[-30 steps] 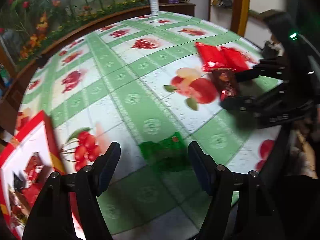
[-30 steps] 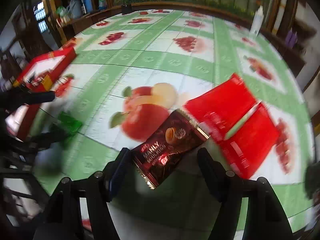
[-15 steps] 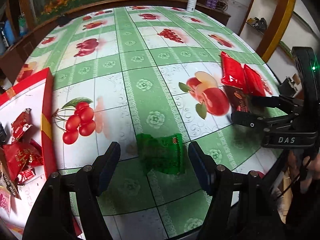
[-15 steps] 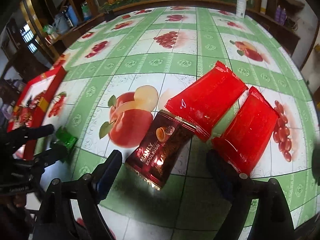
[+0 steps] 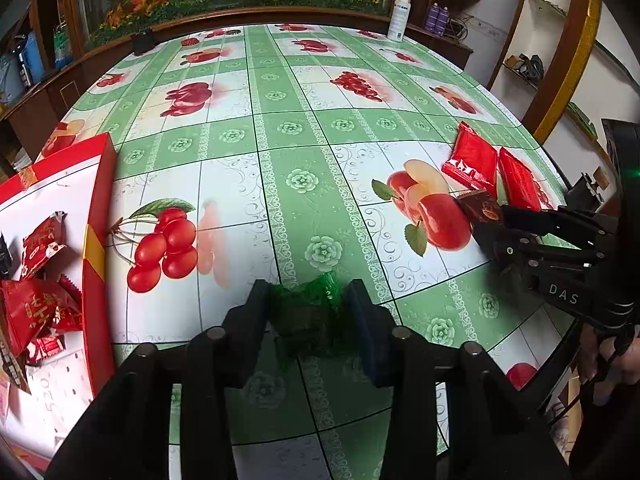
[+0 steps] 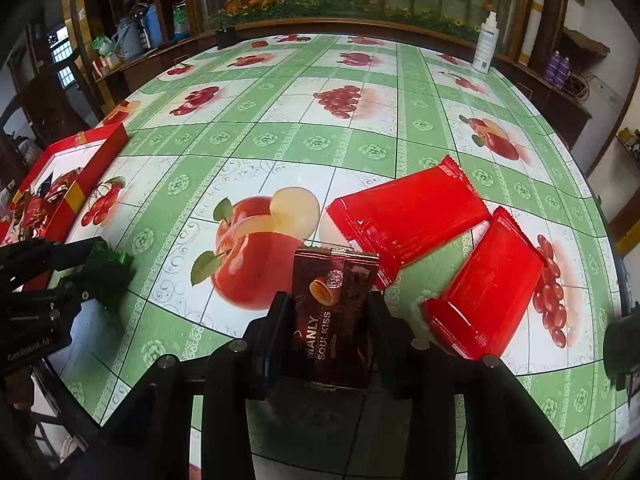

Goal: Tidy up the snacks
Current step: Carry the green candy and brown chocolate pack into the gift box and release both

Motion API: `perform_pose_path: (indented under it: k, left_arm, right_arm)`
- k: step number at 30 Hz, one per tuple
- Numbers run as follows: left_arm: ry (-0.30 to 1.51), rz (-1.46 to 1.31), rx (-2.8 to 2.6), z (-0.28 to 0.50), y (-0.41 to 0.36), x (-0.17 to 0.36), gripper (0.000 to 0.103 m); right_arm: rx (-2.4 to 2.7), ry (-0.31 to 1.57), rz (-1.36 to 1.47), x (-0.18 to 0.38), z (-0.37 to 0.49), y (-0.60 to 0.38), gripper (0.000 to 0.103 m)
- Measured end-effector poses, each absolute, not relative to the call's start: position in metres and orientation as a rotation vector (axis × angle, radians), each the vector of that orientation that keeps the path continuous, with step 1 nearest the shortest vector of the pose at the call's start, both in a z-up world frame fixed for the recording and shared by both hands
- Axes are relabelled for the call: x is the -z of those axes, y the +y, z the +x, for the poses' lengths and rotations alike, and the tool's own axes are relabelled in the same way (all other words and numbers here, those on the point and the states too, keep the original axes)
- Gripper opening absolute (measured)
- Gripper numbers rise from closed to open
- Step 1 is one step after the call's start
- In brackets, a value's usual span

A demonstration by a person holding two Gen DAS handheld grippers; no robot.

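Right now I have my left gripper (image 5: 306, 312) clamped on the crinkly green foil snack packet (image 5: 306, 308) and my right gripper (image 6: 330, 328) clamped on the dark brown glossy biscuit pouch (image 6: 334, 312), both right of the red cardboard box (image 5: 98, 208).

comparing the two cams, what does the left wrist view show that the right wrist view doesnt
Only the left wrist view: the left gripper from behind, shut on the green packet, and the box's snacks up close.

Only the right wrist view: the right gripper from behind, shut on the brown packet, with its MANLY label readable.

Both: the two red packets, the box, the white bottle and each other's gripper.
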State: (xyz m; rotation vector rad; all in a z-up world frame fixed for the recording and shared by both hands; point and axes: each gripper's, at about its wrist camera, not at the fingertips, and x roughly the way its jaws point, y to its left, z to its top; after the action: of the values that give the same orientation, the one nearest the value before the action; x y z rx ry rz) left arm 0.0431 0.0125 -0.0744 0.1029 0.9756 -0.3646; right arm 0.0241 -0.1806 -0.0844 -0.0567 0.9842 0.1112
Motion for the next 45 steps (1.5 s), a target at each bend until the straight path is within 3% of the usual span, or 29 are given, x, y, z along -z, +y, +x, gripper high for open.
perform_pose_path:
  k: [3, 8, 9, 10, 20, 45]
  left_arm:
    - [0.97, 0.081, 0.376, 0.039, 0.014, 0.074, 0.03]
    - [0.974, 0.055, 0.375, 0.035, 0.019, 0.072, 0.029]
    - [0.97, 0.051, 0.374, 0.033, 0.02, 0.071, 0.021]
    - [0.971, 0.048, 0.38, 0.032, 0.02, 0.07, 0.02]
    - [0.947, 0.039, 0.399, 0.019, 0.026, 0.064, 0.02]
    - [0.743, 0.023, 0.194, -0.001, 0.096, 0.011, 0.02]
  right_arm:
    - [-0.147, 0.974, -0.056, 0.084, 0.02, -0.179, 0.039]
    - [-0.258, 0.976, 0.01, 0.083, 0.015, -0.177, 0.038]
    - [-0.28, 0.98, 0.033, 0.083, 0.016, -0.177, 0.038]
    - [-0.306, 0.986, 0.068, 0.083, 0.016, -0.179, 0.038]
    - [-0.484, 1.028, 0.345, 0.087, 0.016, -0.19, 0.038]
    - [-0.655, 0.948, 0.18, 0.028, 0.03, -0.08, 0.038]
